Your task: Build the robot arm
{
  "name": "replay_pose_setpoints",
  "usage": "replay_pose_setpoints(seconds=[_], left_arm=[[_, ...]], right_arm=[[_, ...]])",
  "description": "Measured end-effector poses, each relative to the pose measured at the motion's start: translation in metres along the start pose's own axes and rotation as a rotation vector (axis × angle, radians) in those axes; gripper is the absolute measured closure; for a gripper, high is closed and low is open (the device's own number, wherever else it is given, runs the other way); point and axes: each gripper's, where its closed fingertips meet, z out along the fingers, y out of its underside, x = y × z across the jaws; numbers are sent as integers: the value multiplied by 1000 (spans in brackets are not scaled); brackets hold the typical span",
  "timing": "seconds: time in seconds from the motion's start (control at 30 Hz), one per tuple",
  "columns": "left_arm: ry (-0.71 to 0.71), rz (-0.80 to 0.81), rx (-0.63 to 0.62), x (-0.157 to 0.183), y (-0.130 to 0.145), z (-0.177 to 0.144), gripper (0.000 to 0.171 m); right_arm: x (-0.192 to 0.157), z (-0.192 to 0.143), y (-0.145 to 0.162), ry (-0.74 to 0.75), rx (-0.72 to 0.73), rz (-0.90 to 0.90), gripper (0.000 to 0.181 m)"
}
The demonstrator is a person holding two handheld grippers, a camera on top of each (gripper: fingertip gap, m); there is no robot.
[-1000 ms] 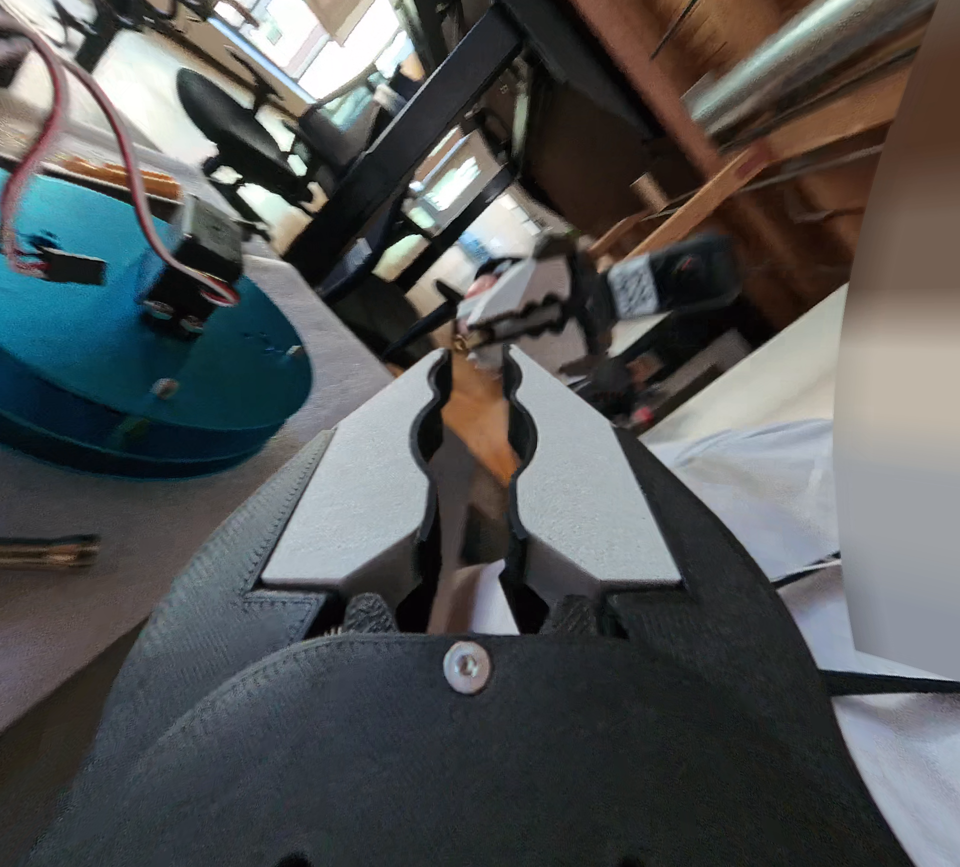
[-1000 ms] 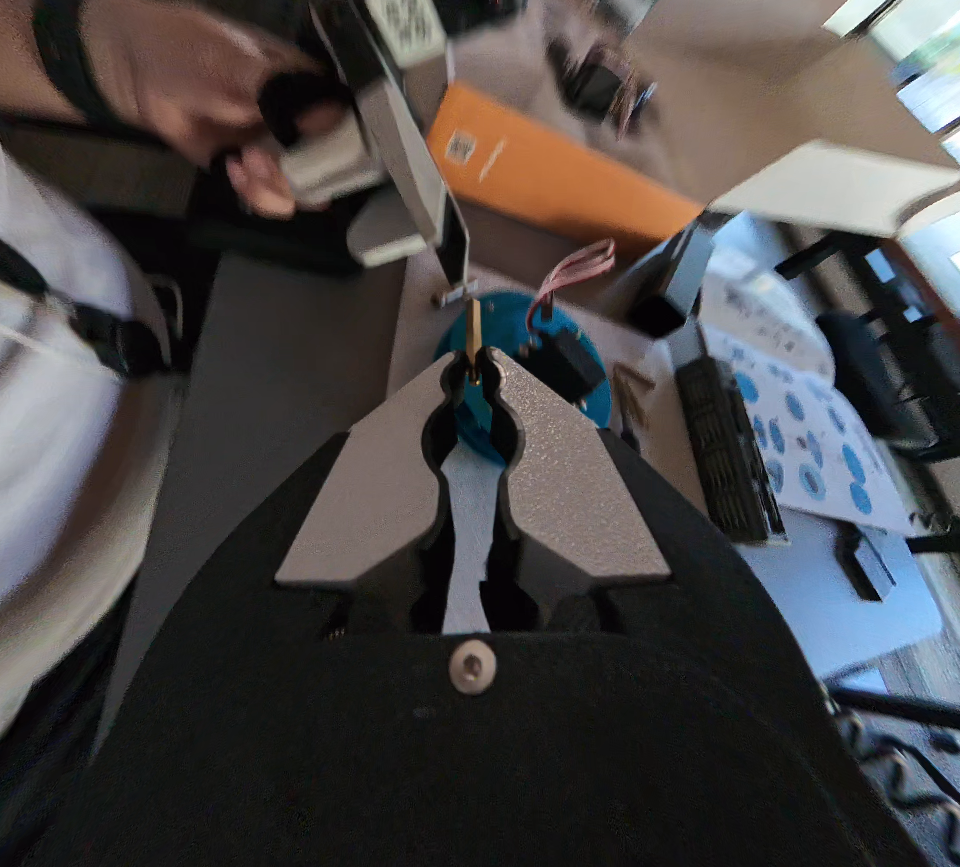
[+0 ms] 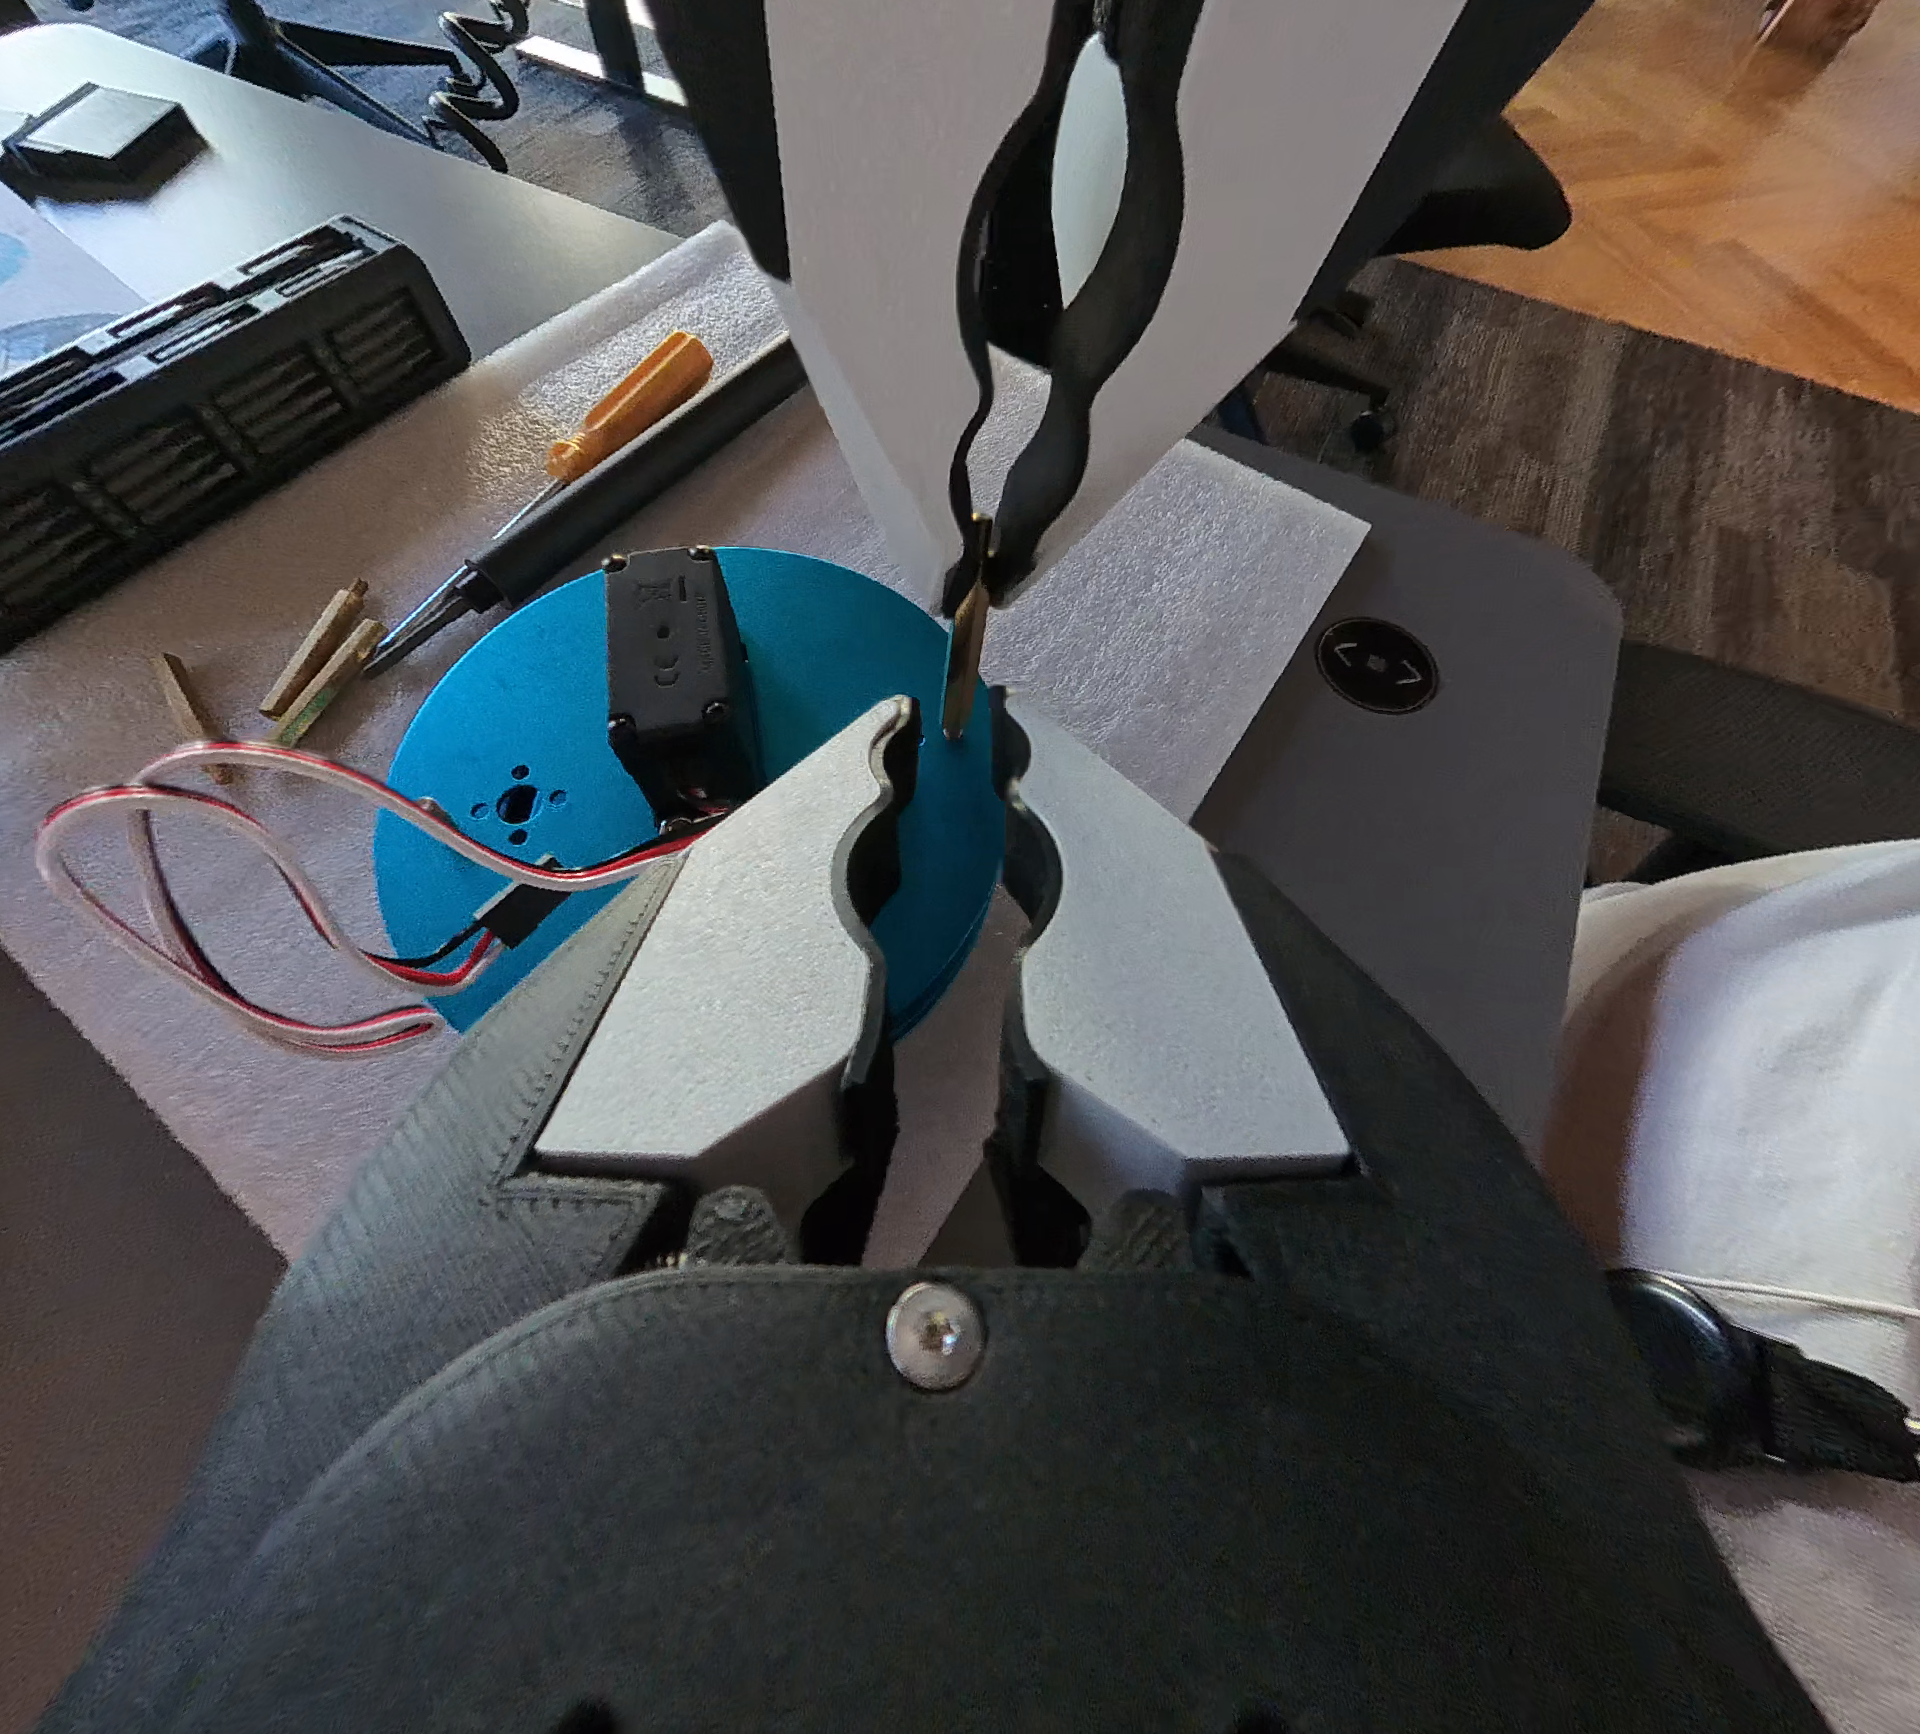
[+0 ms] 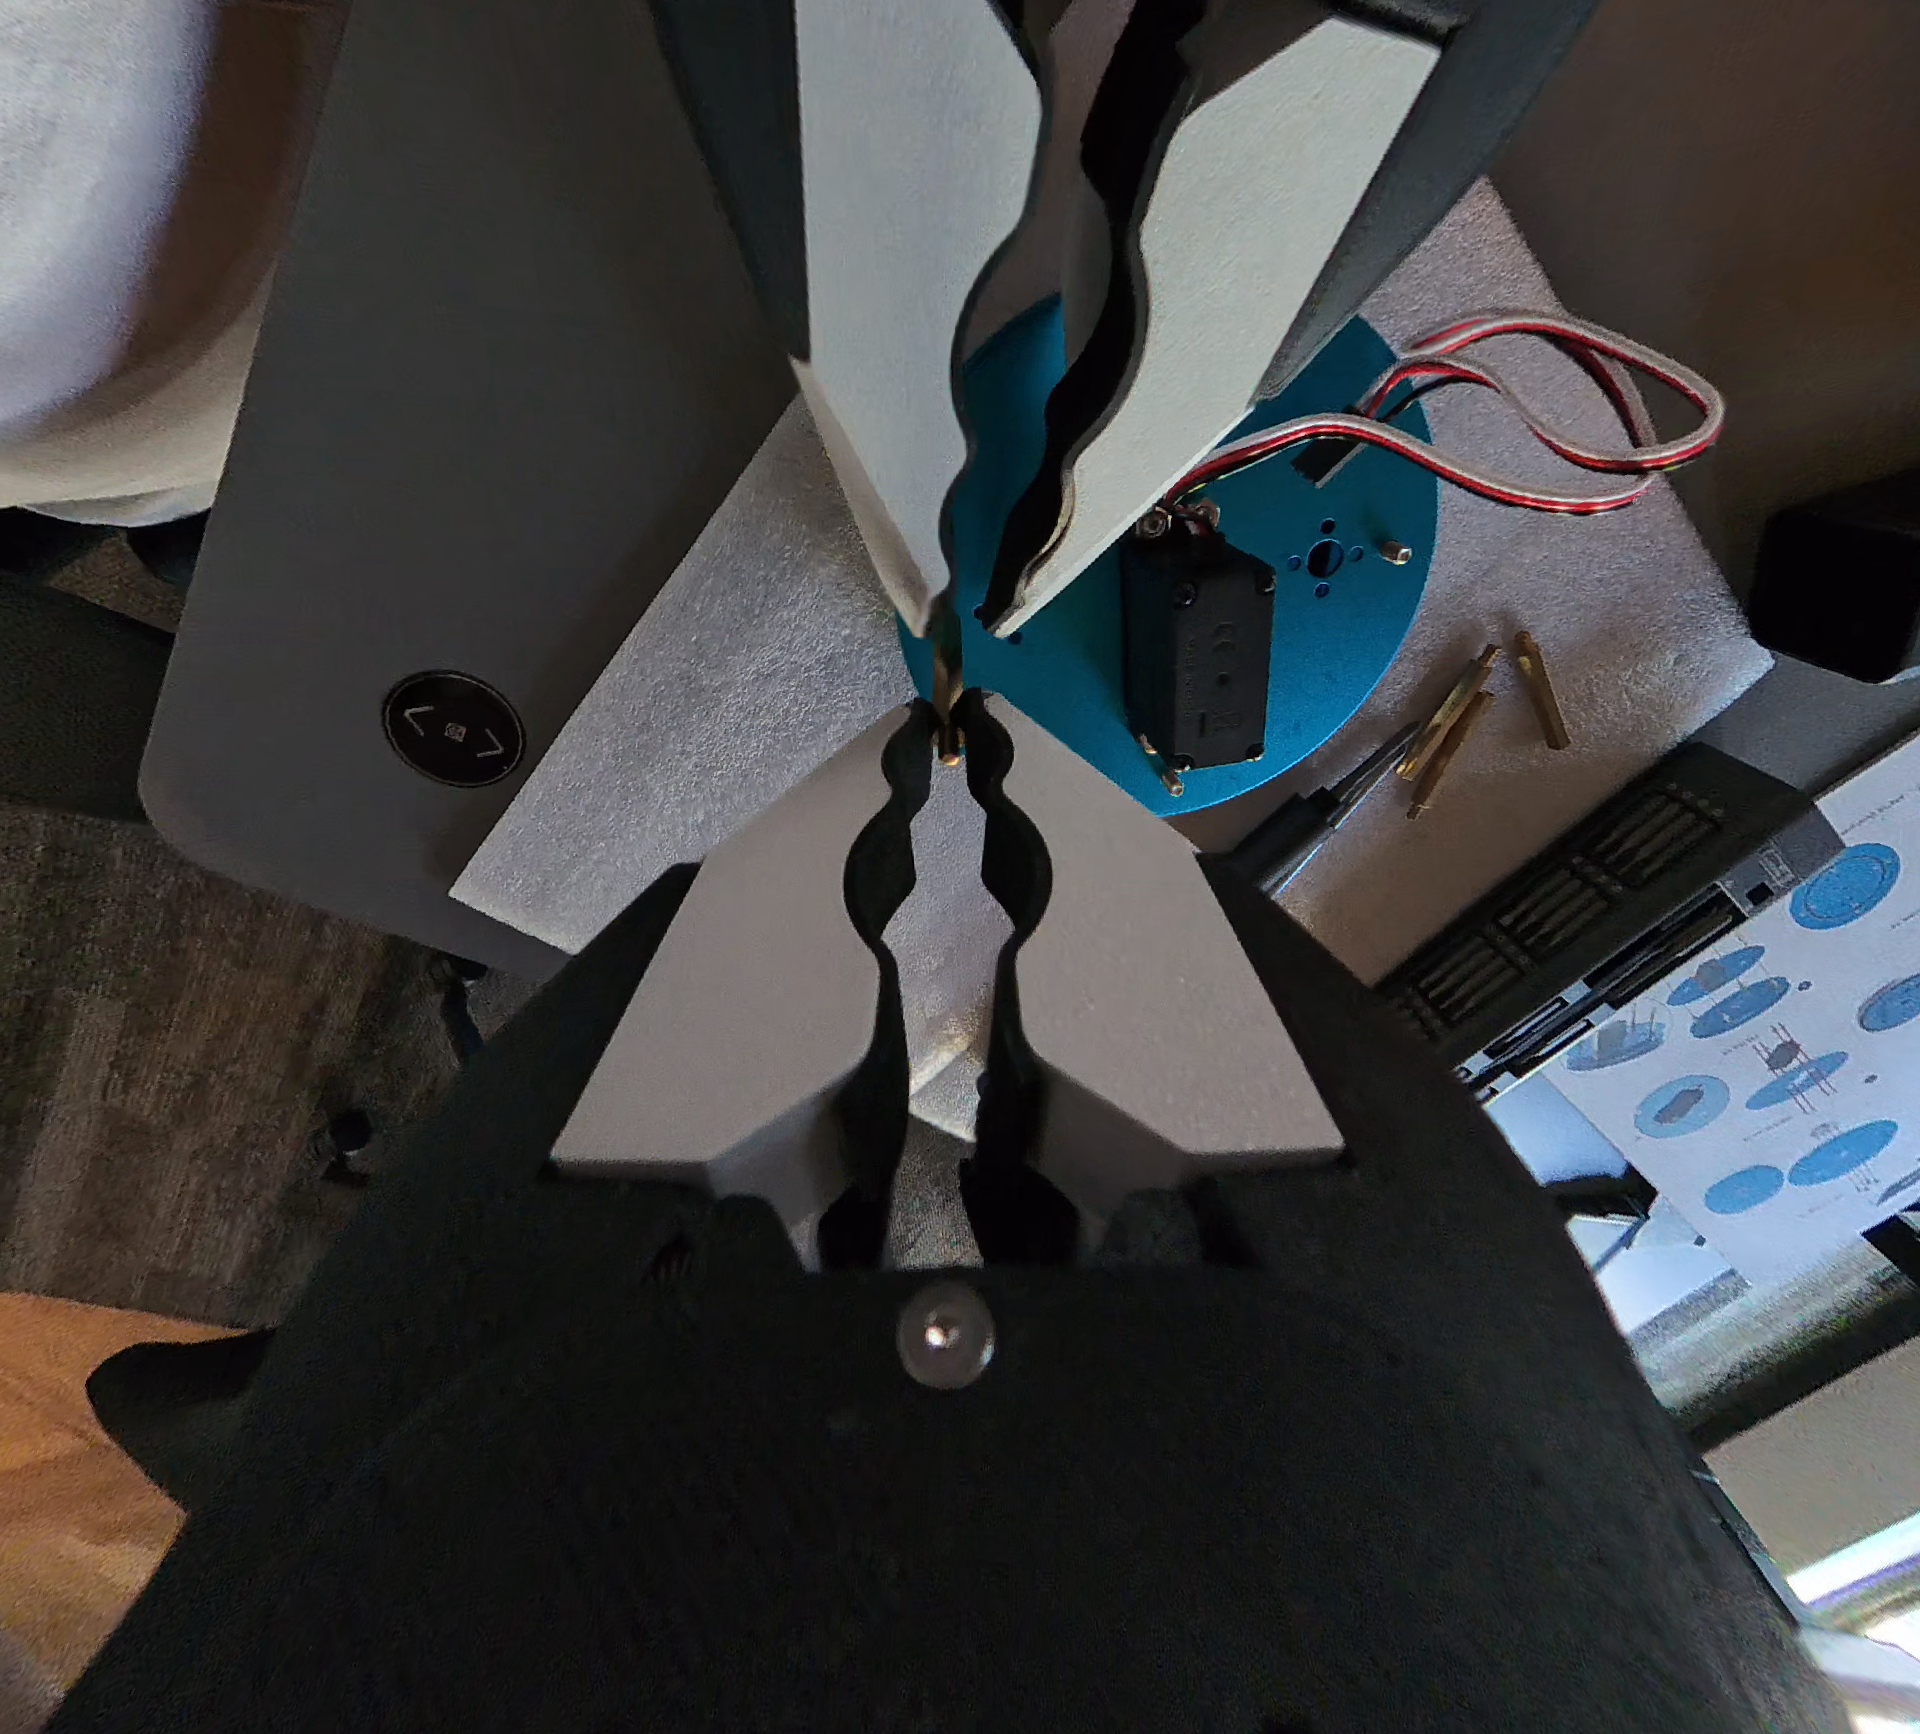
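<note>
Grey desk (image 3: 1455, 811), blue disc (image 3: 499, 749), spare standoffs (image 3: 312, 666), screwdriver (image 3: 623, 417).

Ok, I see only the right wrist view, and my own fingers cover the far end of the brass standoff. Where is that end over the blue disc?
Observer: In the left wrist view the brass standoff stands nearly upright, with its lower end at the blue disc, close to the rim.
Operator: Is the left gripper pinching it?
Observer: No. The left gripper is open, and its fingertips flank that end with gaps.
Operator: Is there any tool besides the black driver?
Observer: An orange-handled screwdriver lies beside it.
</note>
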Motion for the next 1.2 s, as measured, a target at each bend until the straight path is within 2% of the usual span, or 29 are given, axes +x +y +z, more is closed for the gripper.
replay_pose_setpoints(seconds=[0.1, 0.27, 0.4, 0.5, 0.6, 0.87, 1.0, 1.2], left_arm=[[-4, 4, -1, 0, 0, 0, 165], [34, -1, 0, 7, -1, -5, 152], [58, -22, 0, 9, -1, -17, 150], [15, -1, -43, 3, 6, -15, 152], [12, 2, -60, 4, 11, -10, 151], [-15, 43, -44, 5, -3, -2, 153], [-17, 65, -63, 5, -4, 6, 159], [-28, 70, -47, 1, -3, 8, 164]], right_arm=[[-1, 0, -3, 1, 46, 17, 176], [-1, 0, -9, 5, 151, 76, 176], [2, 1, -16, 4, 280, 184, 176], [3, 2, -19, -9, 391, 290, 176], [5, 0, -17, 48, 485, 359, 177], [7, -3, -11, 167, 744, 563, 177], [6, -3, -9, 204, 793, 593, 177], [7, -4, -6, 207, 739, 536, 175]])
